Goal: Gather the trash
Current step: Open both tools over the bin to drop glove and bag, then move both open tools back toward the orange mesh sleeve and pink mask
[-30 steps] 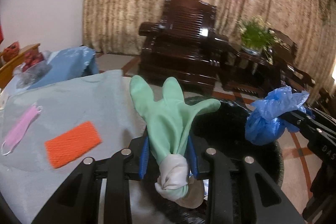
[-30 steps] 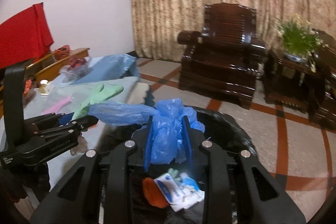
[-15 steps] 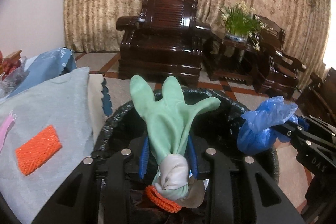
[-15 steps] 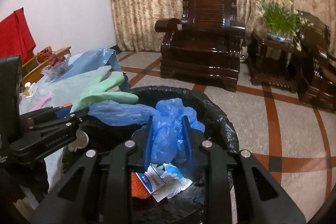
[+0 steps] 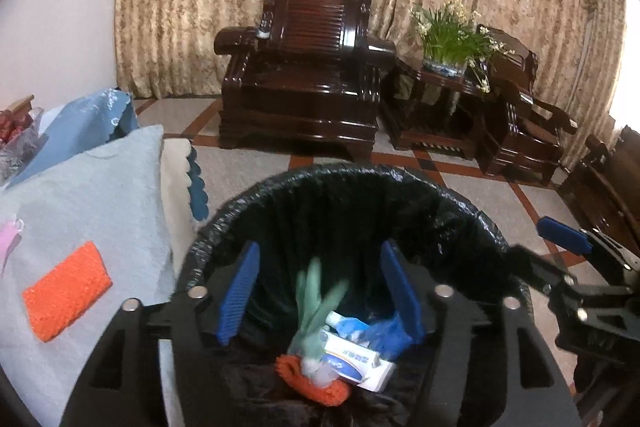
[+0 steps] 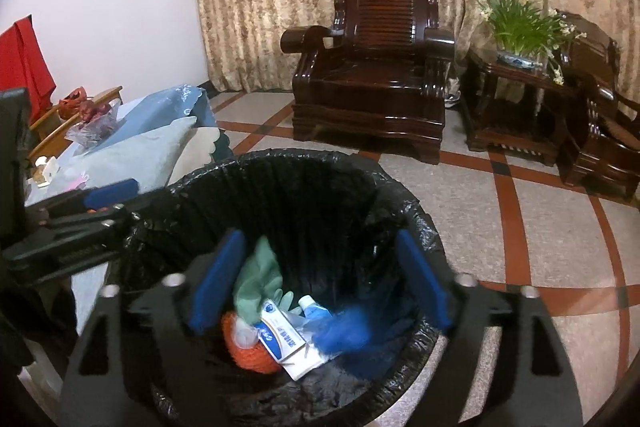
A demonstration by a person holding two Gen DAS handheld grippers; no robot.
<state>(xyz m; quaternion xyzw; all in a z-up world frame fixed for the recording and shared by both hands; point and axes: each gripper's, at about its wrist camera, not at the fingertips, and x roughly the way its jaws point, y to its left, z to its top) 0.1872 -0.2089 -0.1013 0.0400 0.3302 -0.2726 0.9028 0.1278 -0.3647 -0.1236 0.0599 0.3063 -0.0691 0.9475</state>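
A black-lined trash bin (image 5: pixel 352 183) (image 6: pixel 416 215) stands on the floor beside the table. Both grippers hover over its mouth. My left gripper (image 5: pixel 320 291) has its jaws opening, and the green glove (image 5: pixel 316 303) (image 6: pixel 260 279) is blurred, dropping free into the bin. My right gripper (image 6: pixel 320 279) also has its jaws opening, with the blue plastic bag (image 6: pixel 344 331) (image 5: pixel 384 335) falling below them. At the bin's bottom lie a white box (image 6: pixel 288 343) and an orange net (image 6: pixel 248 351). An orange sponge (image 5: pixel 66 291) and a pink mask (image 5: pixel 8 239) remain on the table.
The table's pale cloth (image 5: pixel 88 195) lies left of the bin. A dark wooden armchair (image 5: pixel 304 67) and a side table with a plant (image 5: pixel 452 35) stand beyond, before a curtain. Tiled floor (image 6: pixel 540 227) stretches to the right.
Both grippers opened over the bin. The green glove left the left jaws and the blue bag left the right jaws; both now fall inside the bin.
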